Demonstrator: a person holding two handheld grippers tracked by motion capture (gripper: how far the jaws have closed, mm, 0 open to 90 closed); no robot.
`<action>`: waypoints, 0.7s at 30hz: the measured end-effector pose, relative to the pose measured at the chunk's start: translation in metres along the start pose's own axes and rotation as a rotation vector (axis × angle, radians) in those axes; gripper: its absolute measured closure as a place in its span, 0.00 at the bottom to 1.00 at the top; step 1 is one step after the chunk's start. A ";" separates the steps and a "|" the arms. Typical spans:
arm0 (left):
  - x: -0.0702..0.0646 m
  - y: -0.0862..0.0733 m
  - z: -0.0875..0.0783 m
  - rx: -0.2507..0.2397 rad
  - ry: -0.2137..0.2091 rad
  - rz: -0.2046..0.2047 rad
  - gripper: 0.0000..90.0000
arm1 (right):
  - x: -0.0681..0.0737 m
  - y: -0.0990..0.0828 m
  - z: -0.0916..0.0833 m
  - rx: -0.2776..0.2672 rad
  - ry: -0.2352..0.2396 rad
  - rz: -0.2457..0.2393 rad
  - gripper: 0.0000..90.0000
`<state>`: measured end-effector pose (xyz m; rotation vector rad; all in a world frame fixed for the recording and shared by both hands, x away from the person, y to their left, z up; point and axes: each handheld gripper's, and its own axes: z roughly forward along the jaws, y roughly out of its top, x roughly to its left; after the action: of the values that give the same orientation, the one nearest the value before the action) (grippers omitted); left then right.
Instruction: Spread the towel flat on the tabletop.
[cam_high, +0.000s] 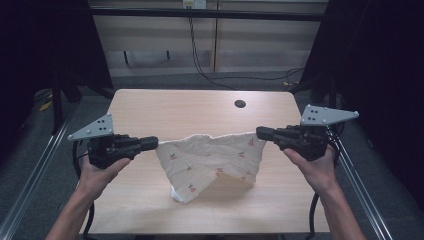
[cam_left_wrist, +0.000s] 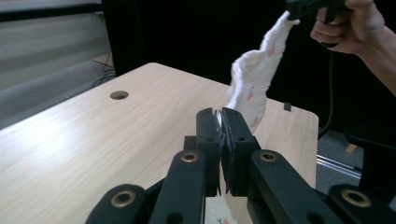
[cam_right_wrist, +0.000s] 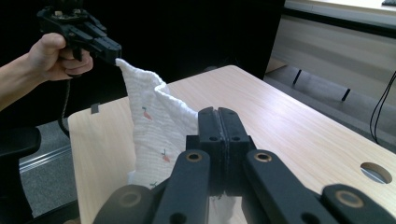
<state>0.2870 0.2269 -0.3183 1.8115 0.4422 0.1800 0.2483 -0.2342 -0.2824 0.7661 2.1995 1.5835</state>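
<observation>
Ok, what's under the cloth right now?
Bare wooden table under the cloth, which hangs between the left gripper and right gripper. Its lowest fold hides the patch of table below it.

Cloth (cam_high: 210, 160) corners hidden inside pinched fingers; small prints too tiny to identify

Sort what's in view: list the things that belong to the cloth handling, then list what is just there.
In the job:
- white waffle-weave cloth with small orange motifs, lifted by two corners
- left tool, shut on one corner
- right tool, shut on the other corner

Just there:
- light wooden table
- round cable hole
- black cables on the floor
</observation>
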 end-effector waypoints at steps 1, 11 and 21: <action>-0.002 0.001 -0.004 -0.008 0.019 0.011 0.97 | 0.002 0.001 -0.002 -0.006 0.003 -0.004 0.99; -0.010 0.012 -0.017 0.000 0.048 0.024 0.97 | 0.015 0.007 -0.011 -0.059 0.037 -0.017 0.99; 0.037 -0.019 0.045 0.111 0.075 -0.081 0.97 | -0.034 -0.040 0.031 0.065 -0.057 0.082 0.99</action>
<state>0.3327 0.2059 -0.3534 1.8963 0.5877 0.1707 0.2834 -0.2404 -0.3322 0.9200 2.2148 1.5148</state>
